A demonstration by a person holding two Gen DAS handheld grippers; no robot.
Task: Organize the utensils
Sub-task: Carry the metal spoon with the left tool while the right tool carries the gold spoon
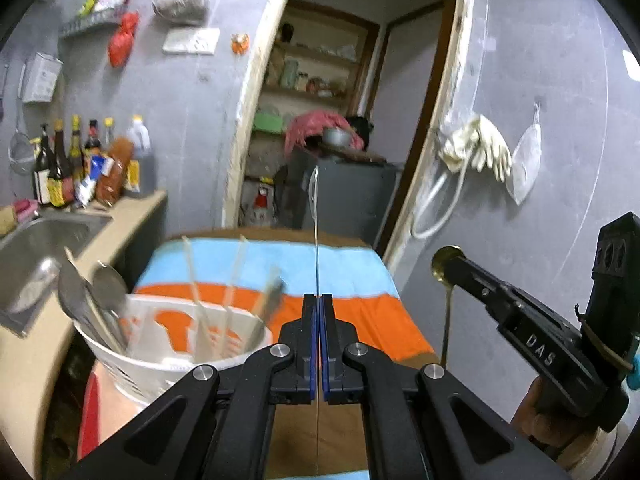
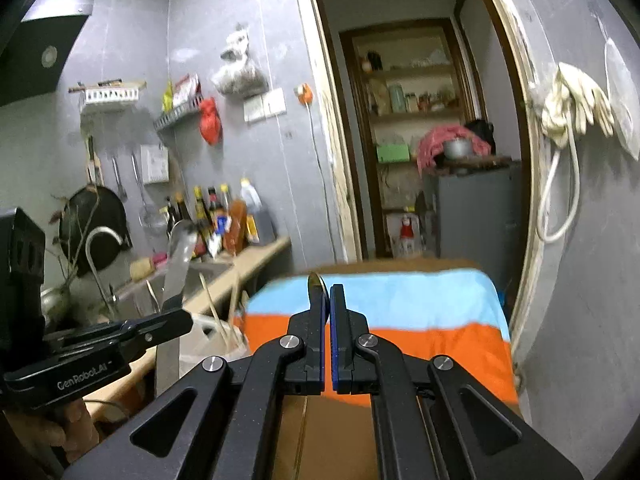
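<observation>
Both grippers carry utensils: left gripper (image 1: 319,300) pinches a steel spoon (image 1: 315,200), right gripper (image 2: 329,292) pinches a gold spoon (image 2: 314,282); next, drop them into the white holder (image 1: 120,354) at eight o'clock

1. White plastic utensil holder (image 1: 176,344) stands at the near left on the striped blue-and-orange cloth (image 1: 352,280).
2. Steel sink (image 1: 48,236) lies left of it (bottles (image 1: 80,160) behind).
3. Open doorway (image 1: 340,100) lies far behind.
</observation>
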